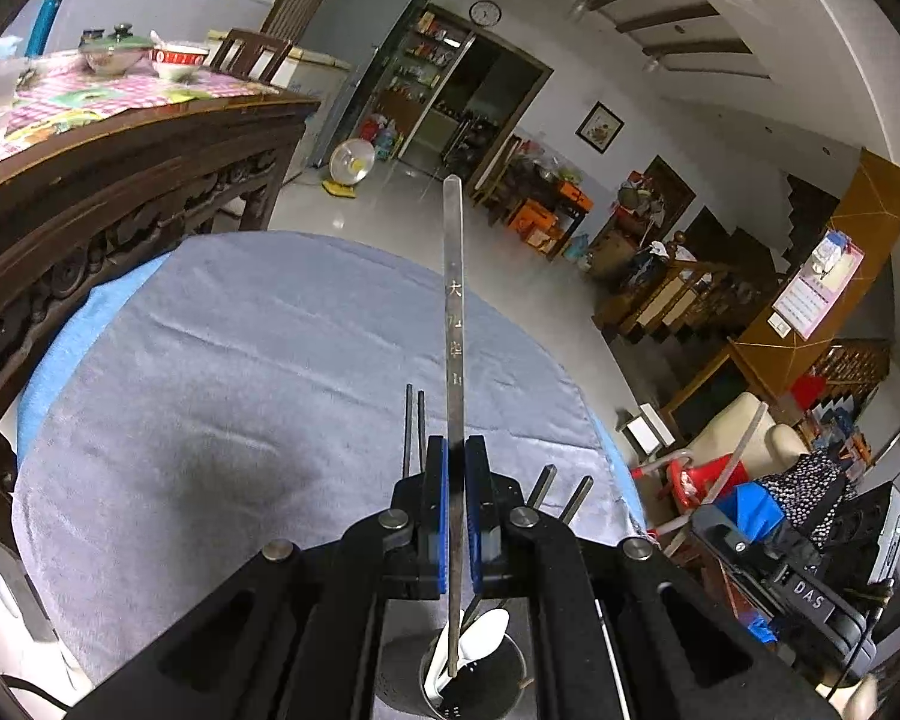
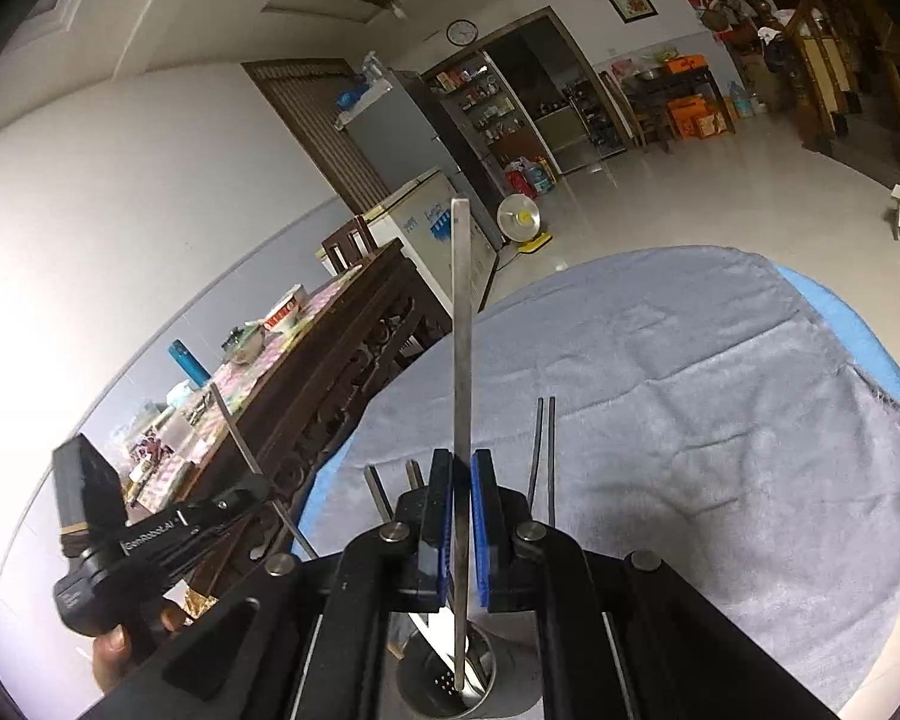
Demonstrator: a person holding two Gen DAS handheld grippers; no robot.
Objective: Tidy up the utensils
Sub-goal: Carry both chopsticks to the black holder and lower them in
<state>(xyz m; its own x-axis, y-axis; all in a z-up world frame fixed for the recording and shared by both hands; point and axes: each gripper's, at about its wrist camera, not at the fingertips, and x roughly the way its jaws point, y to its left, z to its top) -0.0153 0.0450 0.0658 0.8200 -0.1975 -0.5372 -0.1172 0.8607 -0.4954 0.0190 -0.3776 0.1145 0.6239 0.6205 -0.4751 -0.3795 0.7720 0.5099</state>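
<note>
Both grippers are loaded and up over the table: the left gripper [image 1: 456,456] has its blue pads [image 1: 444,516] clamped tight on a flat steel utensil handle [image 1: 455,312], engraved with characters along its face, the handle running forward and up past the fingertips while its lower end hangs down over the metal utensil holder [image 1: 498,684] right beneath the claw. In that perforated cup sits a white spoon [image 1: 480,636], leaning against the wall. Over on the other side, the right gripper [image 2: 462,468] is likewise squeezed shut on a plain flat steel handle [image 2: 462,324], upright between its blue pads [image 2: 483,528], and its bottom end dips into the same metal holder [image 2: 414,678]. In the right wrist view the left gripper shows off to the left with its utensil angled across, a hand [image 2: 114,654] wrapped under the grip. Dark chopsticks [image 1: 414,420] stand up from just behind the fingers. A grey towel [image 1: 240,360] covers the round table, a blue cloth [image 1: 60,354] peeking out at its edge, and the carved dark wooden sideboard [image 1: 120,192] stands beside it.
</note>
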